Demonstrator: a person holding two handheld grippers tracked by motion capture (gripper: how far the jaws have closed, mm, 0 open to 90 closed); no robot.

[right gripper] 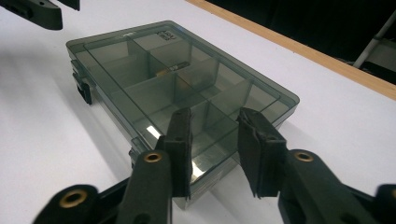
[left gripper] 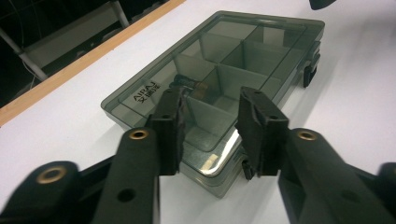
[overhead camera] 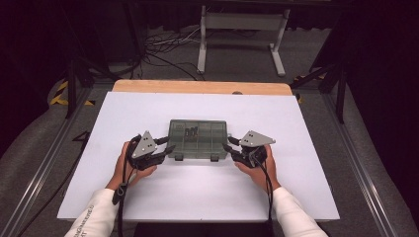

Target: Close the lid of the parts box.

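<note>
A flat, smoky-grey transparent plastic organiser box with a closed lid lies near the centre of the white table top, its long side running from 9 o'clock to 3 o'clock. Inside, thin walls divide it into several compartments, and some small dark parts lie in one compartment of the far row, left of the middle. Two dark latches sit on the near long edge, at 6 o'clock of the box.

The left gripper, held in the person's left hand, is at 9 o'clock of the box, just beside its short left end. In the left gripper view its two black jaws stand apart with a middle-wide gap, and the near corner of the box shows between them; they hold nothing.

The right gripper, in the right hand, is at 3 o'clock of the box, near its short right end. In the right gripper view the jaws are also spread, with a similar gap, above the near corner of the box, and nothing is clamped. I cannot tell if any jaw touches the box.

A wooden strip borders the table at 12 o'clock.
</note>
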